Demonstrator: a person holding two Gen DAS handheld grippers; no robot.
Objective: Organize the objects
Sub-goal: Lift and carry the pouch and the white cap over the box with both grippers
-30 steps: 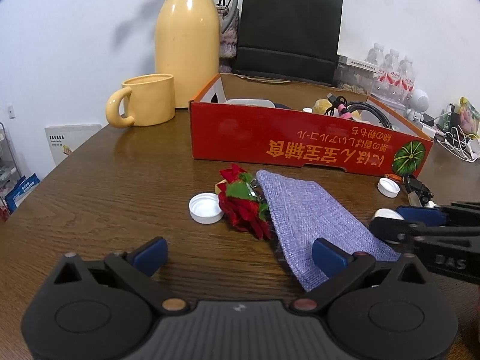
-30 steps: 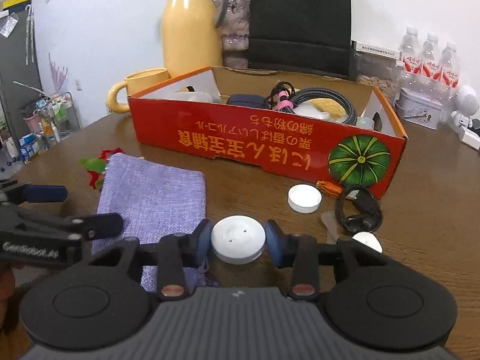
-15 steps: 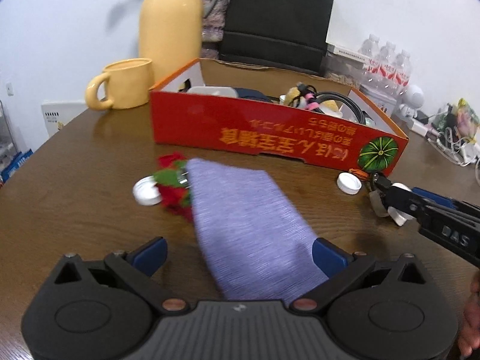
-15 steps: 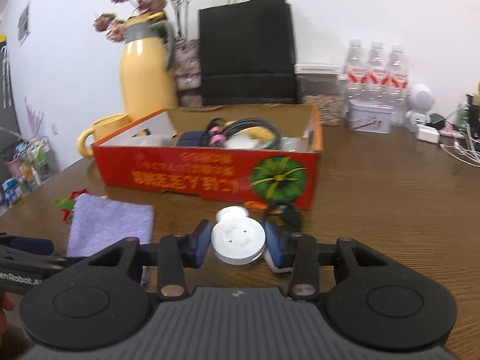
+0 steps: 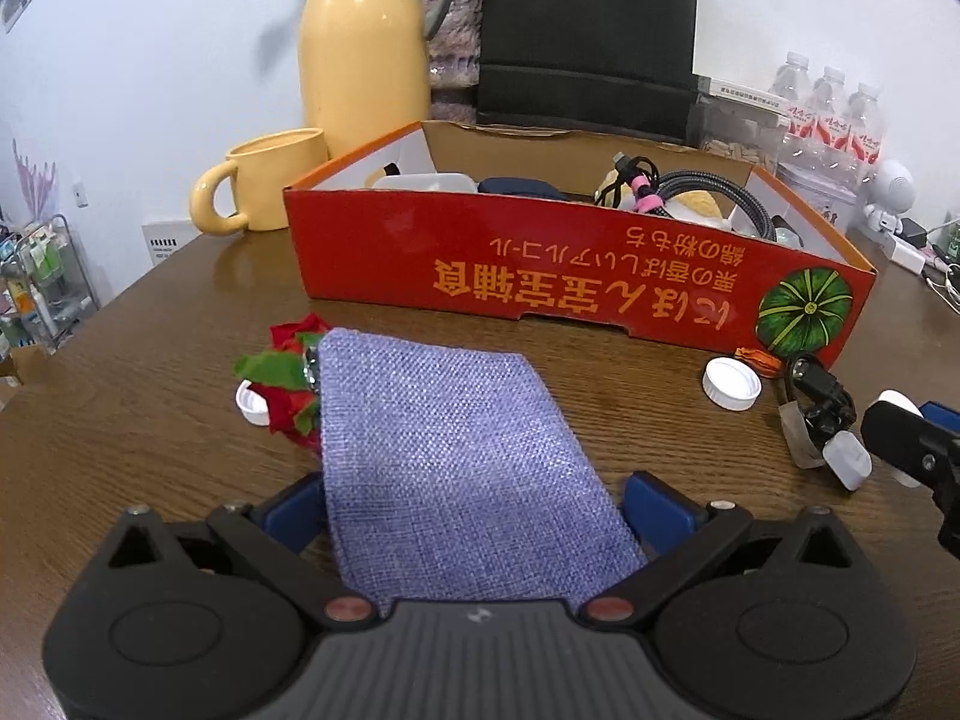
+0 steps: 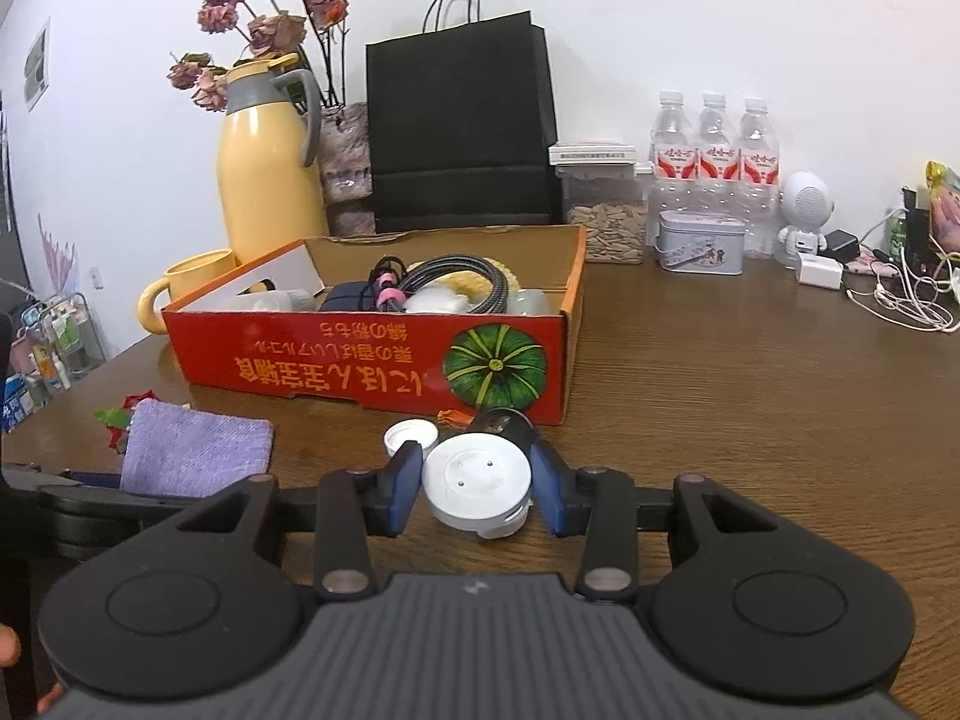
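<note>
My right gripper [image 6: 475,483] was closed on a round white plastic disc [image 6: 478,478], held above the brown wooden table [image 6: 750,396] in front of the red cardboard box [image 6: 336,360]. My left gripper [image 5: 474,507] stood wide open, with a purple woven cloth pouch [image 5: 444,438] lying between the pads.

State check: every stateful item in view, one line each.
right gripper: shut on the white round disc
left gripper: open, purple cloth pouch lying between its fingers
red cardboard box: open-topped, holding cables and other items
yellow mug: upright, contents not visible
yellow thermos jug: upright, lid on
water bottles: upright, capped
white bottle cap: loose on table, open side up
</note>
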